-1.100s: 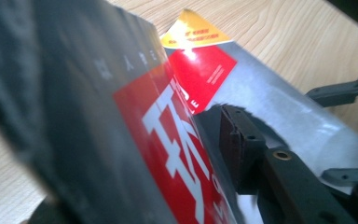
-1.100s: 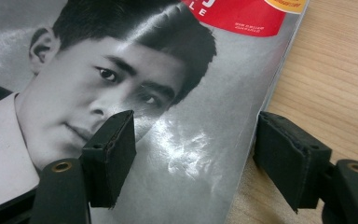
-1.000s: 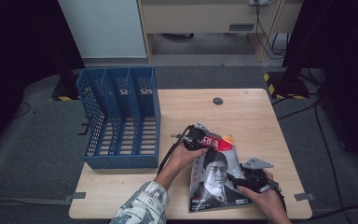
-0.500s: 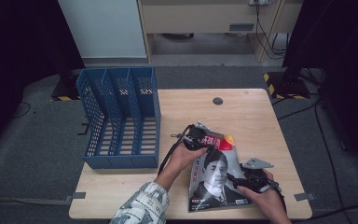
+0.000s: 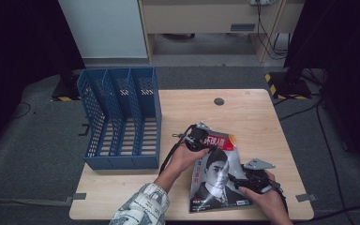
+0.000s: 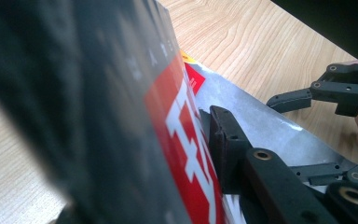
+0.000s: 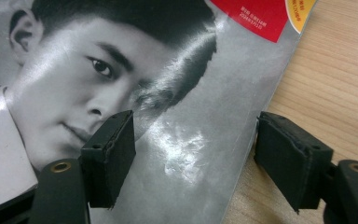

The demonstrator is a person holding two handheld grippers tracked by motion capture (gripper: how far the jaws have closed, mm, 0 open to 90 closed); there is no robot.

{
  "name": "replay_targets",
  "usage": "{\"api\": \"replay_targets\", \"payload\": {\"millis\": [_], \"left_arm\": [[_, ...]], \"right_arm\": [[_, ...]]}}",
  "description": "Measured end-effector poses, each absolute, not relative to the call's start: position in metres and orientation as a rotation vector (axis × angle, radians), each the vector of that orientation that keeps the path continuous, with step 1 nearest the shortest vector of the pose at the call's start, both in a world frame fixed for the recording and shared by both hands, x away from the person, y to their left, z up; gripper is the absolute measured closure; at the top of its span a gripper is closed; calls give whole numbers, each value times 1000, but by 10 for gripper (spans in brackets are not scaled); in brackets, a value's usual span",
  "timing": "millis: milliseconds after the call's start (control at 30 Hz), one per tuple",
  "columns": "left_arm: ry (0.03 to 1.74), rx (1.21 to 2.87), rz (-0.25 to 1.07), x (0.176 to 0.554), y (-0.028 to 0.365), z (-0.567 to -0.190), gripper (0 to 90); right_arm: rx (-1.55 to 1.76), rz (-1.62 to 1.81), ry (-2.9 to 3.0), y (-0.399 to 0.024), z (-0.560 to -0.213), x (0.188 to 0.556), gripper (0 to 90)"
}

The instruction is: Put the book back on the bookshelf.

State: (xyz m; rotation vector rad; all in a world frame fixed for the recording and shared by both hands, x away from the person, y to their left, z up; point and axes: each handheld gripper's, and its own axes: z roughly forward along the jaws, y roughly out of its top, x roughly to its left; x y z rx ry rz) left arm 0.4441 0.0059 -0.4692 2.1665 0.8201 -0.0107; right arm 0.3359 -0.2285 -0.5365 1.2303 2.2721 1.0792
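On the wooden table (image 5: 243, 112), the left gripper (image 5: 198, 138) has just been closing and clamps the magazine (image 5: 215, 178) top edge at twelve o'clock; the right gripper (image 5: 255, 180) at four o'clock has jaws apart.

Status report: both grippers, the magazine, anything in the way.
Left gripper just closed on magazine top edge. Right gripper open, jaws straddling its right edge. Magazine lies on table. Blue rack stands left, apart.

Left gripper (image 5: 205, 139): black body, black cable trailing off rear. Right gripper (image 5: 238, 180): black, grey three-cornered plate on top. Jaws: matte black linkage arms, brass-coloured pivot rivets, blocky black pads (image 7: 112, 154) with rough edges. Left forearm: long sleeve (image 5: 143, 210), white with dark scattered print.
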Motion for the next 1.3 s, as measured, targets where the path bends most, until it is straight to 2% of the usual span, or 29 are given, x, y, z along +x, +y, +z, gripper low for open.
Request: {"api": "replay_targets", "payload": {"millis": [267, 467, 767, 1300], "left_arm": [[826, 2164, -8, 445, 5, -467, 823], [833, 2158, -10, 445, 5, -467, 826], [822, 2144, -11, 442, 5, -459, 835], [801, 2131, 2, 436, 4, -441, 857]], "right_arm": [[1259, 1082, 2270, -233, -536, 337, 226], [1319, 1131, 2170, -255, -527, 339, 228], [1422, 1022, 2069, -282, -530, 343, 226], [1401, 938, 2105, -278, -537, 346, 217]]}}
